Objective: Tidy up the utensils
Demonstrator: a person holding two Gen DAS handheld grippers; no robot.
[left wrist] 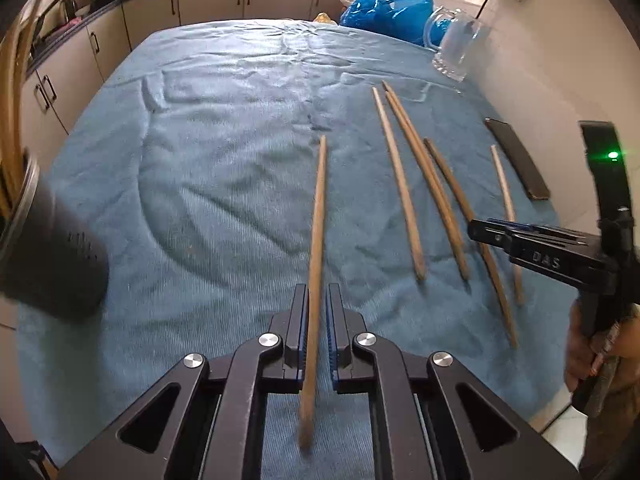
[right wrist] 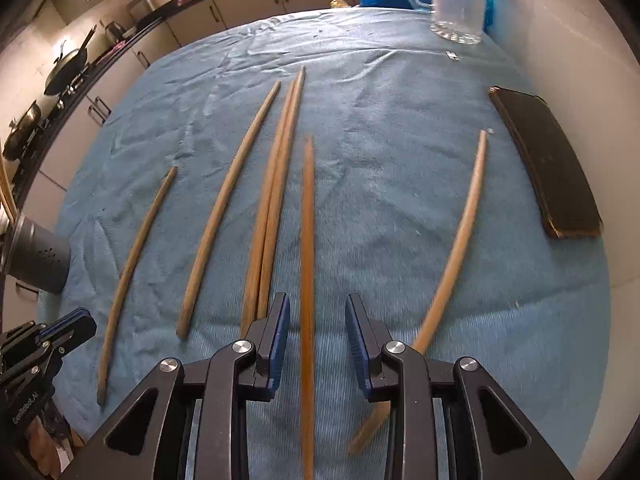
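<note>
Kitchen table under ribbed blue cloth [left wrist: 200, 160]. Left gripper [left wrist: 318, 300] pinches a tapered wooden chopstick [left wrist: 318, 220]; right gripper [right wrist: 318, 320], wide, straddles another chopstick [right wrist: 307, 240]. Only the right view shows woks [right wrist: 66, 70].

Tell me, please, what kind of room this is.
Most likely a home kitchen. Cabinets under a dark counter run along the back and left walls, woks sit on a stove at the left, and chopsticks lie on a table covered with a blue cloth.

Chopsticks [right wrist: 224, 216] crowd cloth [right wrist: 400, 160] mid; holder [right wrist: 38, 256] blocks left.
</note>
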